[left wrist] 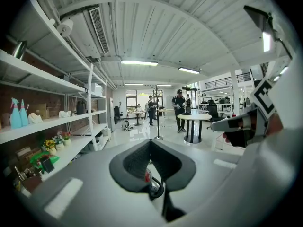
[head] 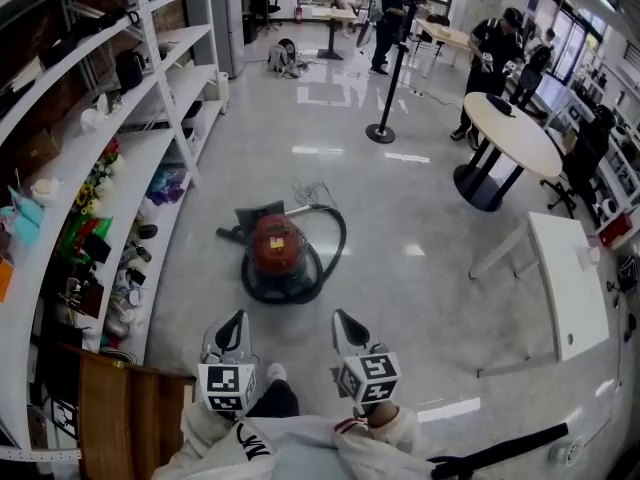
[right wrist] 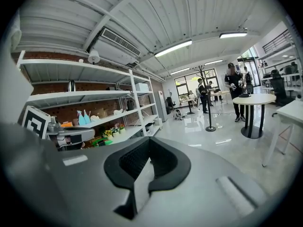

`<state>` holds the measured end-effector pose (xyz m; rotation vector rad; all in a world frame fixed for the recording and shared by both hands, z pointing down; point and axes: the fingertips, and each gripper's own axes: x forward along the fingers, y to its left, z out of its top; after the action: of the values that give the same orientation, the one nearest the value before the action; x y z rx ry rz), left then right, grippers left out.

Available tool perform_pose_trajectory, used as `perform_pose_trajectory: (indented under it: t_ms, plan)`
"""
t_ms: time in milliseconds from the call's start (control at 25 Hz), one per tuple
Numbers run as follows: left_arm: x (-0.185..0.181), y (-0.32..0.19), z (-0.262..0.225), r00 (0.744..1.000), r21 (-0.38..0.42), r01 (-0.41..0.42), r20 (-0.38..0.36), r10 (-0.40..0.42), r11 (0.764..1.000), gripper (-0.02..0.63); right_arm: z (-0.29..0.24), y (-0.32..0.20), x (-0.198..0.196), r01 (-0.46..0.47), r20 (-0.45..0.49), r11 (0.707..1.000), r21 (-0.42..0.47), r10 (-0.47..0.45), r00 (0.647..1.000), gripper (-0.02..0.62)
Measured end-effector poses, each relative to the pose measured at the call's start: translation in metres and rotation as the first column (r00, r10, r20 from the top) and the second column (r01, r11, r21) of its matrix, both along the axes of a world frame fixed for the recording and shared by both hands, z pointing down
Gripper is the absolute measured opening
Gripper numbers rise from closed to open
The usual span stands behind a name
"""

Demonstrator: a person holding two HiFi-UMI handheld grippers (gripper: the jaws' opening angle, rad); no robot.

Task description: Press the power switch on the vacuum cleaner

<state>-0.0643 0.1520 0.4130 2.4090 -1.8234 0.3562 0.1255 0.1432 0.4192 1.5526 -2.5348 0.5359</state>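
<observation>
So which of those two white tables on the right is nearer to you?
The rectangular table, low at the right of the head view. The round table on its dark pedestal stands farther off, beyond it.

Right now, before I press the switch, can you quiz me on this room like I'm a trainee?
1. True or false: the red vacuum cleaner sits ahead of the left tool and the right tool, touched by neither.
2. The white shelves stand on the person's: A) left B) right C) both sides.
3. Fill in: both tools' jaws are ____ (open or shut).

Key: 1 true; 2 A; 3 shut.
</observation>
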Motion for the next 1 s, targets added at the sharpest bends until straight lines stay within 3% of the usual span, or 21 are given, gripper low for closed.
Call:
perform_pose_trajectory:
  t_ms: [1000]
  plan:
    - [-0.07, -0.126, -0.001, 0.999, 0.0, -0.039, -0.026, 0.039, 0.999, 0.0, -0.004, -0.12, -0.074, -0.023, -0.037, 1.0, -0.003, 0.022, 0.999, 0.001]
